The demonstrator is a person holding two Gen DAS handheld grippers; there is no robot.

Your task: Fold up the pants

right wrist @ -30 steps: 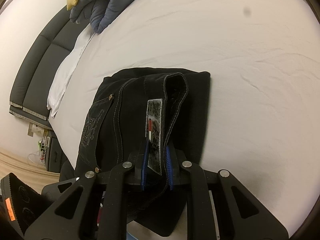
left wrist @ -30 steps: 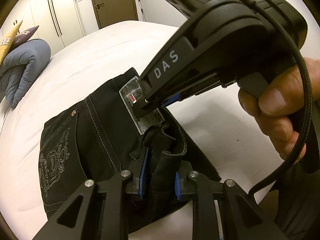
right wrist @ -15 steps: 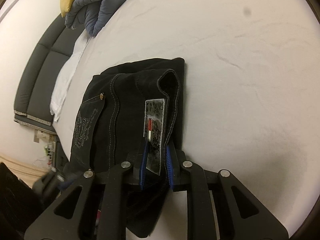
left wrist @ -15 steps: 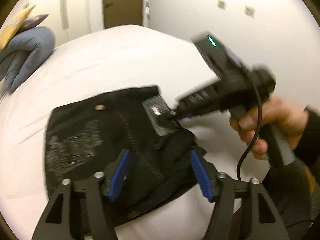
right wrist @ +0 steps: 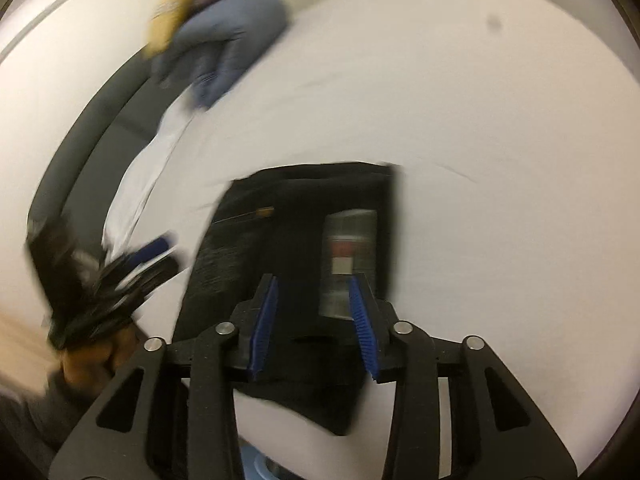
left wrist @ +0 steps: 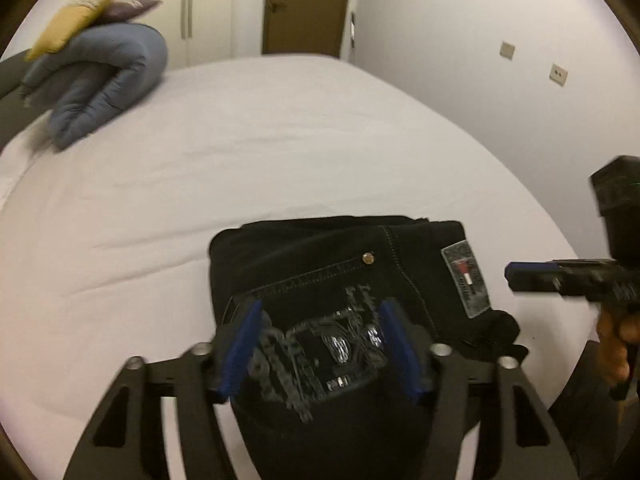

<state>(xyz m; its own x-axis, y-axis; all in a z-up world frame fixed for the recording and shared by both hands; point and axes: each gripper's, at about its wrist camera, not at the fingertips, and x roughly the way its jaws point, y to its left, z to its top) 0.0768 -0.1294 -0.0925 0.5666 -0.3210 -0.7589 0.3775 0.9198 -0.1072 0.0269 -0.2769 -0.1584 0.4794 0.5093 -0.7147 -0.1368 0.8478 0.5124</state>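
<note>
The black pants lie folded in a compact rectangle on the white bed, near its front edge. A grey waistband patch and a silver embroidered pocket design face up. My left gripper is open above the pocket, holding nothing. My right gripper is open above the near end of the pants, beside the patch, holding nothing. The right gripper also shows at the right edge of the left wrist view. The left gripper shows blurred at the left of the right wrist view.
The white bed sheet spreads around the pants. A folded blue duvet with a yellow cushion sits at the far left by the dark headboard. A door and wardrobes stand beyond the bed.
Both grippers have let go of the waistband and opened. Both pulled back and up from the pants. The pants now lie flat and folded on the bed.
</note>
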